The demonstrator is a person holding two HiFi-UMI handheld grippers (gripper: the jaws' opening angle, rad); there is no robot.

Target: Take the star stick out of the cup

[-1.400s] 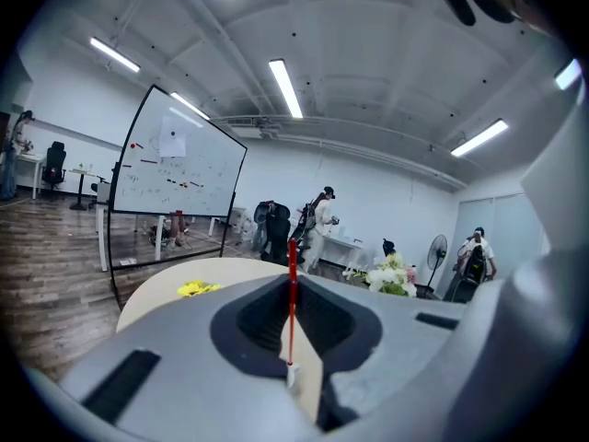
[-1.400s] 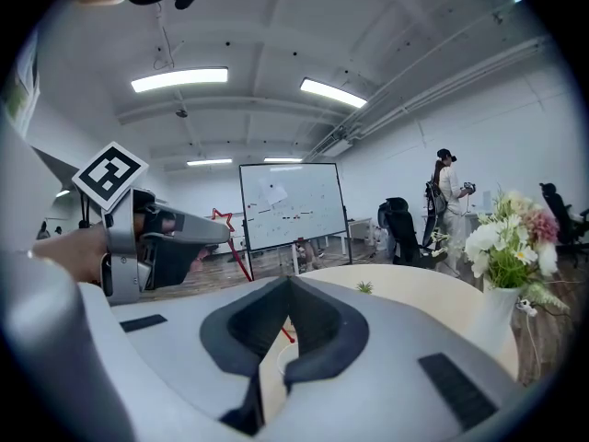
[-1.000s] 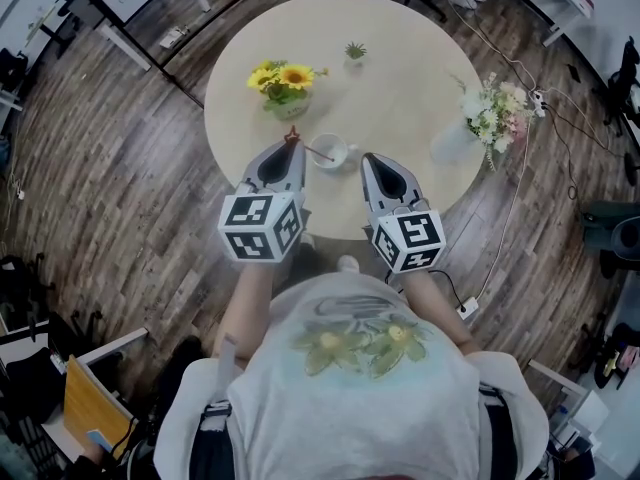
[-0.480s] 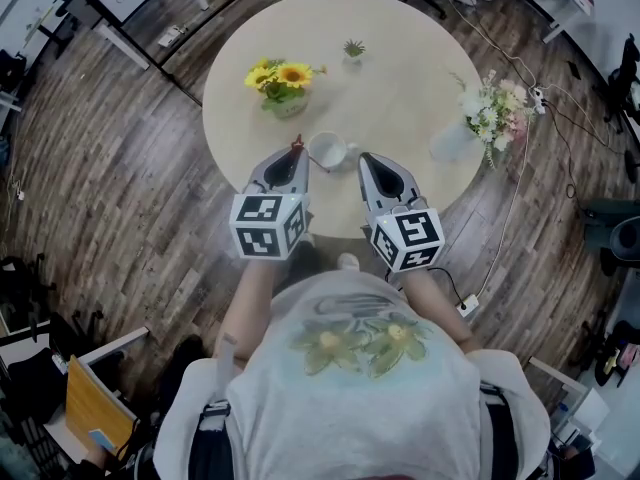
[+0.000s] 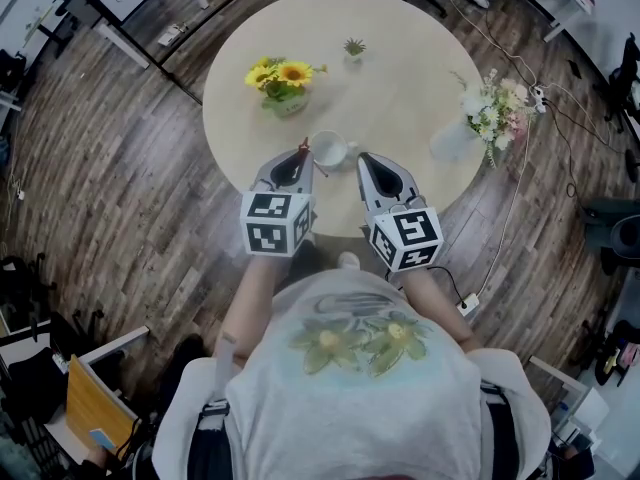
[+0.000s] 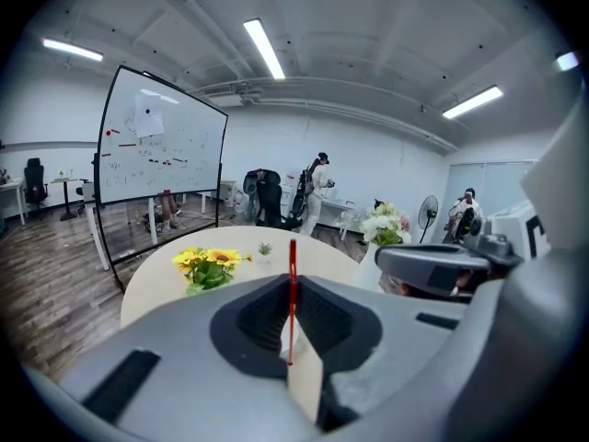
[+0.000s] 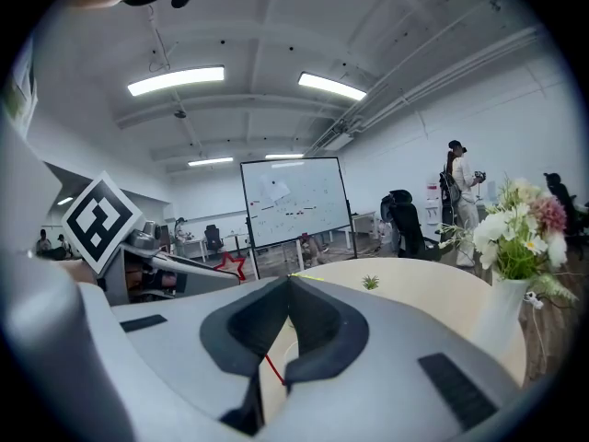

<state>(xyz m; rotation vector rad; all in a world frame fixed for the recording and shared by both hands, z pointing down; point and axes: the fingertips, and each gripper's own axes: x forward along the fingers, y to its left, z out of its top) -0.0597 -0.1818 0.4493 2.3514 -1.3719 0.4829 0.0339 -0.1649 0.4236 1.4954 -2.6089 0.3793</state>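
Red star stick stands upright, pinched in the left claw just left of the cup, probably to lift out cleanly, while the right claw, pressed together, idles right of the cup.

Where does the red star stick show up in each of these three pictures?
Head view: the star stick sits at the left hand-held gripper's tip, beside the cup.
Left gripper view: centre, an upright red line between shut jaws.
Right gripper view: its red star, left of centre.
Shared landmark: the small green plant.
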